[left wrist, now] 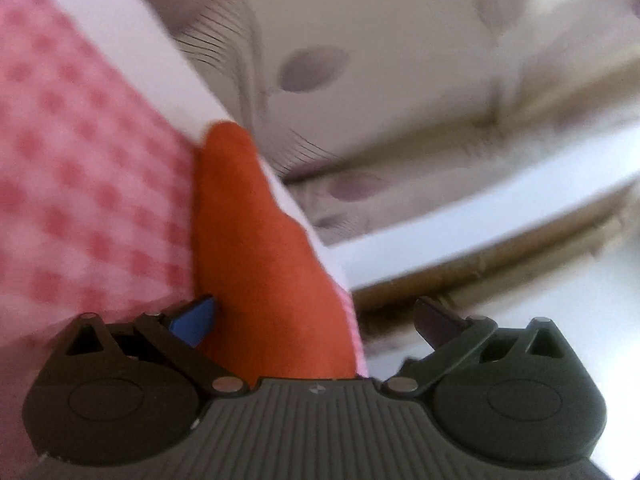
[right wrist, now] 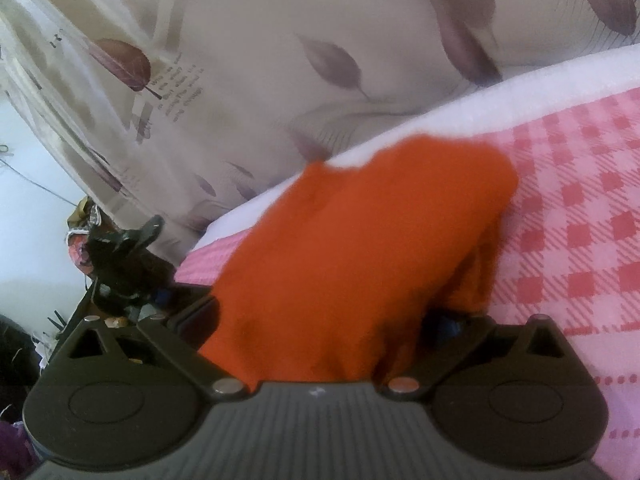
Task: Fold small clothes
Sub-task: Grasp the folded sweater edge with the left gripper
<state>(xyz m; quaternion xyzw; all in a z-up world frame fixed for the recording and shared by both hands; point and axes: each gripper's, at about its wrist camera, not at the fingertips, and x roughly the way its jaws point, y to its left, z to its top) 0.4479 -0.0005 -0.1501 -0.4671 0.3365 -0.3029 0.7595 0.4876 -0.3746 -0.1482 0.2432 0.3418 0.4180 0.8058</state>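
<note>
An orange garment (left wrist: 256,264) lies on the pink checked cloth (left wrist: 80,168) that covers the bed. In the left wrist view it runs as a narrow strip between the fingers of my left gripper (left wrist: 316,320). Those jaws stand wide apart; the blue left pad (left wrist: 196,322) sits at the garment's edge and the right finger (left wrist: 438,322) is clear of it. In the right wrist view the garment (right wrist: 360,248) bulges up between the wide-spread fingers of my right gripper (right wrist: 320,322), draping over the right finger. Neither pair of pads presses on it.
A white mattress edge (right wrist: 400,136) borders the checked cloth (right wrist: 580,220). Behind it hangs a beige curtain with purple leaves (right wrist: 280,60). A dark cluttered heap (right wrist: 120,256) stands at the left beyond the bed. Both views are motion-blurred.
</note>
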